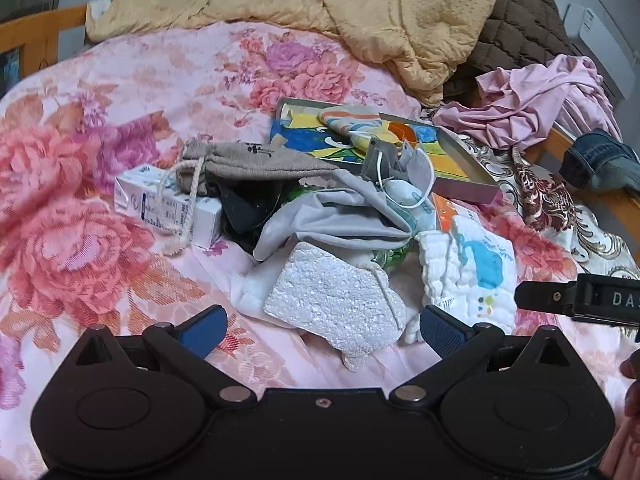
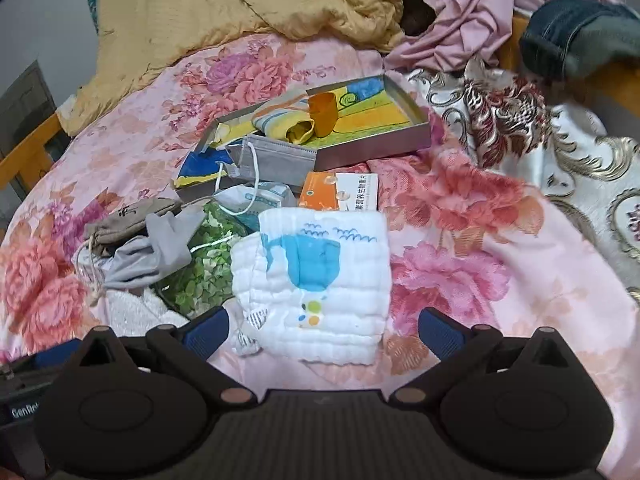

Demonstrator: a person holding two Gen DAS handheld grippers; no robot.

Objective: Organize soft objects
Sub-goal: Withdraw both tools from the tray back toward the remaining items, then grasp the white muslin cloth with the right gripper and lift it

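A pile of soft things lies on the floral bedspread. My left gripper is open, its blue pads either side of a white fluffy cloth. My right gripper is open around the near edge of a folded white cloth with a blue whale print, which also shows in the left wrist view. A grey cloth, a beige drawstring pouch and a grey face mask lie behind. A colourful shallow box holds a striped sock and an orange cup.
A white carton lies left of the pile, an orange-white box behind the whale cloth, a green-filled bag beside it. A yellow quilt, pink garment and jeans lie at the back. Wooden bed rail at left.
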